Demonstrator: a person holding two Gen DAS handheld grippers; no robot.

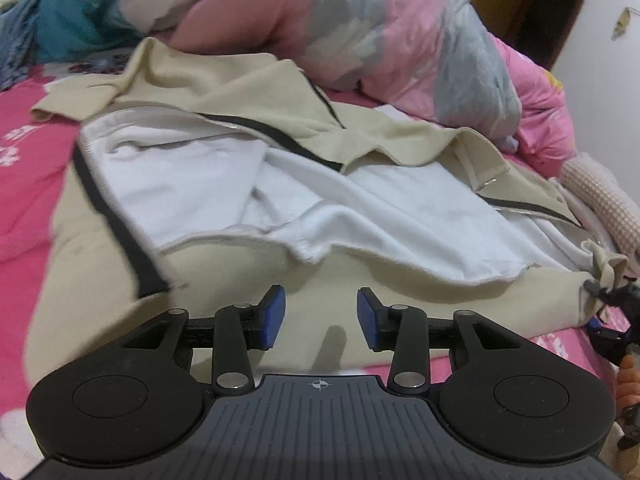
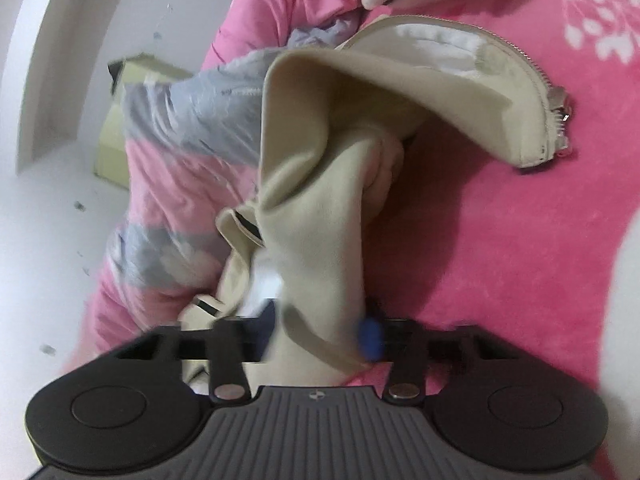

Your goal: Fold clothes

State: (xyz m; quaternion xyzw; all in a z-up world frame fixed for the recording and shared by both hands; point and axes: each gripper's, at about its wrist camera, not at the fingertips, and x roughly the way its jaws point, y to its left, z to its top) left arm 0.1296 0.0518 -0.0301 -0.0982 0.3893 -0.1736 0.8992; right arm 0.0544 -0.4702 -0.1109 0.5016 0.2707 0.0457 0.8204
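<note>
Left wrist view: the left gripper (image 1: pixel 321 317) hangs above the beige jacket (image 1: pixel 248 92), its blue pads (image 1: pixel 273 317) apart with nothing between them. The jacket lies opened on the pink bedspread (image 1: pixel 28 168), white lining (image 1: pixel 360 208) up, a rolled quilt (image 1: pixel 360 28) behind it.

Right wrist view: the right gripper (image 2: pixel 320 334) is clenched on a bunched fold of the jacket (image 2: pixel 320 216), which rises from the bedspread (image 2: pixel 500 260); its zipper (image 2: pixel 558 118) curls at the right.
</note>
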